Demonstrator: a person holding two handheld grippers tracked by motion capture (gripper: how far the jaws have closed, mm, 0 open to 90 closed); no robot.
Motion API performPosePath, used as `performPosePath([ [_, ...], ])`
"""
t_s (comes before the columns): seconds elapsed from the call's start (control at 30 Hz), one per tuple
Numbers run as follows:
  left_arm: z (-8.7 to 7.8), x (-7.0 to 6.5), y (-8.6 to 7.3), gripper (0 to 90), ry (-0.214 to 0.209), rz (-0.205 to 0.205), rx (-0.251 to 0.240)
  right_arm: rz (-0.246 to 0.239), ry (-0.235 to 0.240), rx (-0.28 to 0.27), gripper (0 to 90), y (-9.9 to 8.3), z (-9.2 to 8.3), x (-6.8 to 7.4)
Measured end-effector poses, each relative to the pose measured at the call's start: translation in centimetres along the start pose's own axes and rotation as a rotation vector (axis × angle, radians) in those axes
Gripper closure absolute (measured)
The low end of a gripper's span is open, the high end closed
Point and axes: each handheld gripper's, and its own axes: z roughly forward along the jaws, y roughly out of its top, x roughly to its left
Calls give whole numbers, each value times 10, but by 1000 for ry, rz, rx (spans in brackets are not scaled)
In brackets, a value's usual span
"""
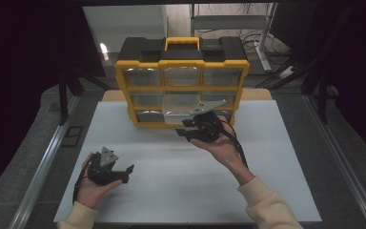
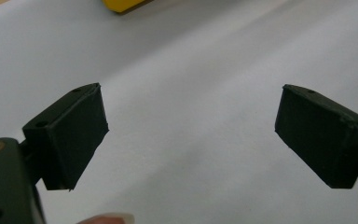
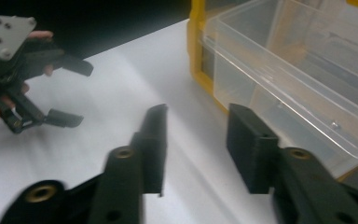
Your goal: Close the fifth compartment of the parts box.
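white sheeting covers the desk [image 1: 181, 191], with dark floor and a metal rail on either side and a dim room behind.

at the far middle of the desk stands a yellow-and-black drawer organiser [image 1: 181, 81] with a yellow carry handle on top and rows of clear compartments across its front; no writing on it can be read. from its bottom row a clear plastic drawer [image 1: 181, 113] is pulled partly out toward the person; in the right gripper view the drawer [image 3: 284, 79] looks empty, its front wall reaching out past the yellow frame.

the right forearm, in a cream sleeve, reaches forward and to the left from the bottom edge, palm turned up under the right hand-held gripper [image 1: 187, 132]. this gripper lies roughly level, just in front of the pulled-out drawer, jaws aimed left. seen in its own view, the right hand-held gripper [image 3: 196, 147] has its jaws partly apart with nothing between them; the drawer sits just to the right of the right jaw, not touching it.

the left hand rests low at the near left of the desk, well apart from the organiser, holding the left hand-held gripper [image 1: 127, 172], whose jaws point right. the left hand-held gripper [image 2: 191, 135] has its jaws spread wide over bare white desk.
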Motion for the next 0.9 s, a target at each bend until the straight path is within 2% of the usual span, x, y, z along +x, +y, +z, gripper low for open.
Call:
performPosePath([
  [0.13, 1, 0, 0, 97, -2, 7, 9, 23, -6, -3, 710, 0, 5, -5],
  [0.27, 1, 0, 1, 97, -3, 11, 7, 25, -22, -2, 816, 1, 11, -10],
  [0.4, 2, 0, 1, 97, -3, 13, 11, 27, -37, 5, 879, 1, 16, -14],
  [0.7, 2, 0, -1, 98, 1, 7, 13, 30, -64, 22, 900, 0, 28, -20],
  [0.9, 2, 0, -1, 98, 4, 3, 13, 7, -102, 21, 900, 2, 32, -20],
])
